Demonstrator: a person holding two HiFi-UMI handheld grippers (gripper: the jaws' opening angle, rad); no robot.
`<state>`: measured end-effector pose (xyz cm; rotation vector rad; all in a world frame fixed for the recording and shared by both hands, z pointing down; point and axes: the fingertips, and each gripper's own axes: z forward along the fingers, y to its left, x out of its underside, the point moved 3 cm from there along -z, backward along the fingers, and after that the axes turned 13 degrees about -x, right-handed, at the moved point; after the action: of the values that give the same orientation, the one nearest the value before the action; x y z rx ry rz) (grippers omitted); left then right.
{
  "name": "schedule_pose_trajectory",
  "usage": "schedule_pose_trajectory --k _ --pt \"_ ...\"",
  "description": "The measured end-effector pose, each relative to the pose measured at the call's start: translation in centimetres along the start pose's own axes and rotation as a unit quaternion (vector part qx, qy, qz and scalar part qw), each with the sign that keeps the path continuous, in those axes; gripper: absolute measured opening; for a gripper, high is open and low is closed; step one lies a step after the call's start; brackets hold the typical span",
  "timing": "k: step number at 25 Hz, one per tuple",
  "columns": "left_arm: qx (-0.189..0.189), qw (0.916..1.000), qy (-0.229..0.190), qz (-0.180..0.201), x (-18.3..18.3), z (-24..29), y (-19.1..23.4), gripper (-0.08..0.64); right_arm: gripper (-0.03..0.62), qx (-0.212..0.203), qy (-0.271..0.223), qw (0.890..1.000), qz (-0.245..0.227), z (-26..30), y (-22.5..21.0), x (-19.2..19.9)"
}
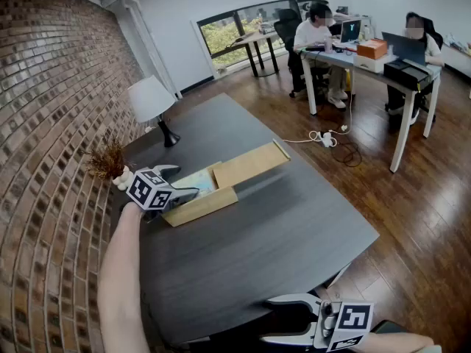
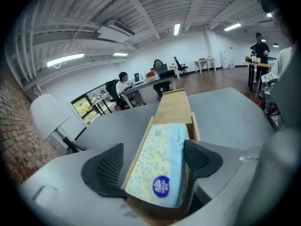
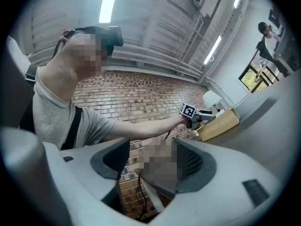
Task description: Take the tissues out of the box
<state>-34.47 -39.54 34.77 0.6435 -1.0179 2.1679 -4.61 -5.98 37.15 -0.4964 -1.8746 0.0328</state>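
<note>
A long wooden box (image 1: pixel 204 206) lies on the dark table (image 1: pixel 280 234) with its sliding lid (image 1: pixel 246 164) pulled out toward the far right. Inside is a pale blue and yellow dotted tissue pack (image 2: pixel 162 164), also visible from above as a tissue pack (image 1: pixel 196 181). My left gripper (image 2: pixel 155 161) straddles the pack's near end with a jaw pressed on each long side; that end sits raised over the box's end wall. The left gripper (image 1: pixel 185 181) is at the box's left end. My right gripper (image 1: pixel 266 319) hangs open and empty at the table's front edge.
A white lamp (image 1: pixel 151 101) and a dried brown tuft (image 1: pixel 109 162) stand by the brick wall (image 1: pixel 51 123) on the left. Two people sit at a white desk (image 1: pixel 368 61) at the back right. A power strip (image 1: pixel 324 137) lies on the wooden floor.
</note>
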Motion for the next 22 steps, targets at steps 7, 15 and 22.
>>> schedule_pose_trajectory --k 7,15,22 --pt "0.046 0.9976 0.041 0.033 0.9 -0.3 0.4 0.397 0.307 -0.005 -0.002 1.0 0.002 0.4 -0.1 -1.0" --pt "0.11 0.9809 0.139 0.081 2.8 2.3 -0.2 0.399 0.293 -0.001 -0.001 1.0 -0.002 0.3 -0.5 -1.0" --pt "0.085 0.9848 0.103 0.111 2.3 1.8 -0.3 0.385 0.293 0.004 -0.011 1.0 0.011 -0.3 -1.1 -0.9"
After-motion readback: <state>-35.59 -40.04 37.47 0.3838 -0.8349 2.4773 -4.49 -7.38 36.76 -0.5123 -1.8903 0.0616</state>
